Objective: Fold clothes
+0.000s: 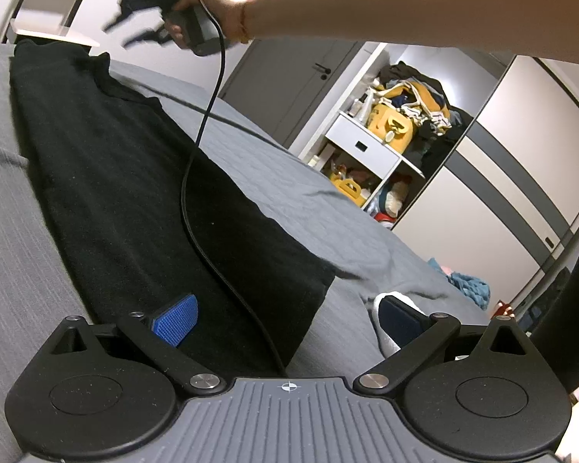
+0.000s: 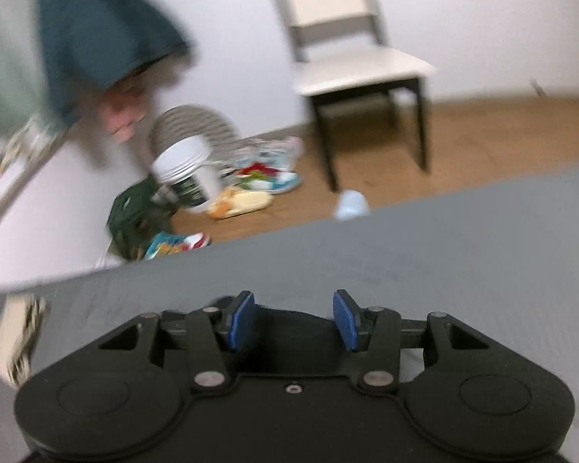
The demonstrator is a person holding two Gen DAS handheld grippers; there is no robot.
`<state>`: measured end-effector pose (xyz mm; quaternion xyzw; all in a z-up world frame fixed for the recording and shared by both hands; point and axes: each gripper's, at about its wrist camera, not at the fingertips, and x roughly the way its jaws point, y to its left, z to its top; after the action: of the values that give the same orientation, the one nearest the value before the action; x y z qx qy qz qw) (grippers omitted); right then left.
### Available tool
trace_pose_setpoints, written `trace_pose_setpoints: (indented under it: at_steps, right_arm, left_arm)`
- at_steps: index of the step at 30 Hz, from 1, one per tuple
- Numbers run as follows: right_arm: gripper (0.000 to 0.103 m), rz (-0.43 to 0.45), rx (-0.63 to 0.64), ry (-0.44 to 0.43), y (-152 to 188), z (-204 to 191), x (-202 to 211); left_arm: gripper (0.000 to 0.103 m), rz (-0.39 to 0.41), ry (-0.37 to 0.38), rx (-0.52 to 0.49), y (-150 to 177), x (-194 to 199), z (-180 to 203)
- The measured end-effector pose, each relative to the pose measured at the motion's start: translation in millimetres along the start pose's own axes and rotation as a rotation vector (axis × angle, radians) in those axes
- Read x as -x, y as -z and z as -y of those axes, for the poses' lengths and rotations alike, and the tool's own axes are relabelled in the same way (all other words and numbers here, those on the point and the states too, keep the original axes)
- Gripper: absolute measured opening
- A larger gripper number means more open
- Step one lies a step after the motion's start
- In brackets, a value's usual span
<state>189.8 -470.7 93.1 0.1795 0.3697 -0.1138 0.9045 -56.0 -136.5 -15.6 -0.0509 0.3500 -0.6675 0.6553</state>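
A black garment lies as a long flat strip on the grey bed, running from near my left gripper to the far end. My left gripper hovers open at its near edge. The left pad is over the black cloth and the right pad is over a small white item. A hand holds my right gripper, blurred and open, in the air above the garment's far end. In the right wrist view my right gripper is open with nothing between its fingers, above the bed.
A black cable hangs from the right gripper and trails across the garment. An open shelf crammed with clothes and yellow bags stands beside wardrobe doors. A chair, a white bucket and floor clutter lie beyond the bed. Blue cloth lies at the bed's right.
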Motion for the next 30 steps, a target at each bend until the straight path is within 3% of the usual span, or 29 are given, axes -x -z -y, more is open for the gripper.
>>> trace_pose_setpoints:
  at_steps: [5,10,13,14,18,22,25,30]
  right_arm:
    - [0.044,-0.044,0.346,0.13,-5,-70,-39]
    - [0.036,-0.142,0.368,0.139,-6,-81,-69]
    - [0.022,-0.176,0.375,0.121,0,-84,-74]
    - [0.012,-0.181,0.376,0.113,0,-85,-76]
    - [0.008,-0.132,0.344,0.077,0,-83,-68]
    - [0.008,-0.079,0.275,0.042,-5,-81,-68]
    - [0.01,-0.11,0.296,0.099,1,-81,-80]
    - [0.036,-0.057,0.254,0.087,-11,-67,-53]
  left_arm:
    - [0.1,-0.002,-0.001,-0.011,1,2,1]
    - [0.1,-0.002,0.005,0.003,-1,1,-1]
    - [0.1,0.0,0.011,0.012,0,2,-3]
    - [0.1,0.001,0.013,0.013,0,2,-3]
    - [0.1,0.003,0.018,0.018,-1,1,-4]
    - [0.1,0.004,0.02,0.019,-1,0,-4]
    - [0.1,0.004,0.02,0.013,0,0,-4]
    - [0.1,0.002,0.019,0.008,-1,-1,-2]
